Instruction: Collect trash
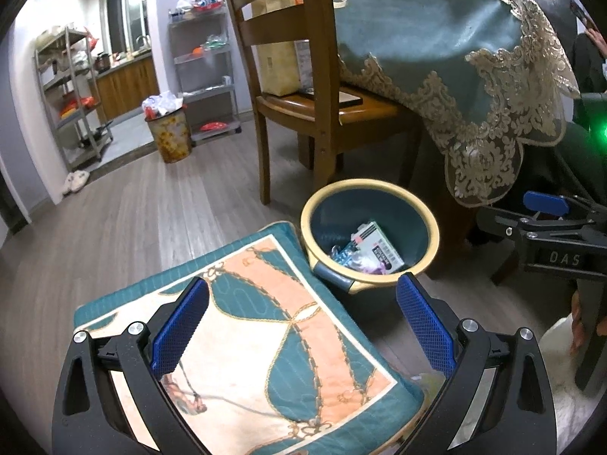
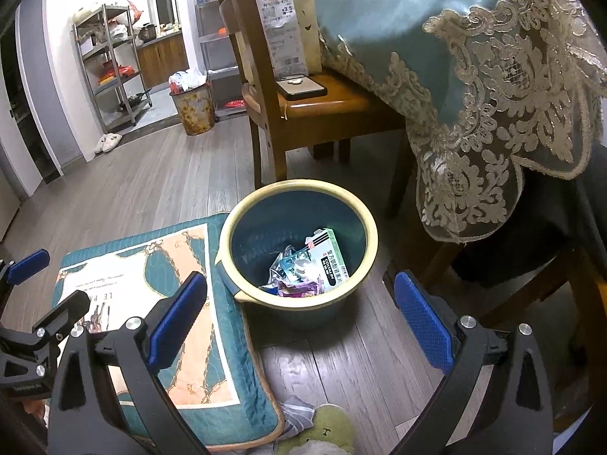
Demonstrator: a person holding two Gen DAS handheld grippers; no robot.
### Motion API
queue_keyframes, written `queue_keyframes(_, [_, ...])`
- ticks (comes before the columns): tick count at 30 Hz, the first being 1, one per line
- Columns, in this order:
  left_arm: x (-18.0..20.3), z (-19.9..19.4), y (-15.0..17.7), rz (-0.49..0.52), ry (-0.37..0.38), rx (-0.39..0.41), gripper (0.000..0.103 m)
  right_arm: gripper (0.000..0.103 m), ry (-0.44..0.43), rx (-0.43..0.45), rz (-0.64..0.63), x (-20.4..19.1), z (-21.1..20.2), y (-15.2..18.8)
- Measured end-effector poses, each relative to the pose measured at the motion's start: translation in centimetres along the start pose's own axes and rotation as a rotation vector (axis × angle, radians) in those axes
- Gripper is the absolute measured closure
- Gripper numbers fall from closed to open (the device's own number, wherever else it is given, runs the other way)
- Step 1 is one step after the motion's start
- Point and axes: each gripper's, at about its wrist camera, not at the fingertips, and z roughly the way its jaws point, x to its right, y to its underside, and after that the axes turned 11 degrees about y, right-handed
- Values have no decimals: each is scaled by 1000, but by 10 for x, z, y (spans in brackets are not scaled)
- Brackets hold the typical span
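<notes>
Right wrist: one bin (image 2: 265, 303) holding one box (image 2: 330, 261) and wrappers (image 2: 292, 284); both tongs (image 2: 299, 311) (image 1: 303, 326) gape wide, empty.

Trash bin (image 2: 299, 303): round, teal inside and out, cream-yellow rim, upright on the wood floor (image 2: 151, 182), touching a patterned teal cushion (image 2: 212, 341). Contents: white medicine box (image 2: 329, 261) leaning on the inner wall, above crumpled plastic wrappers (image 2: 294, 282) on the bottom.
</notes>
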Motion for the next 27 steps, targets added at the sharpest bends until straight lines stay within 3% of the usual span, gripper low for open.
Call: queue_keyframes(27, [-3, -5, 0, -27, 11, 5, 5, 6, 2, 1, -2, -1, 0, 0])
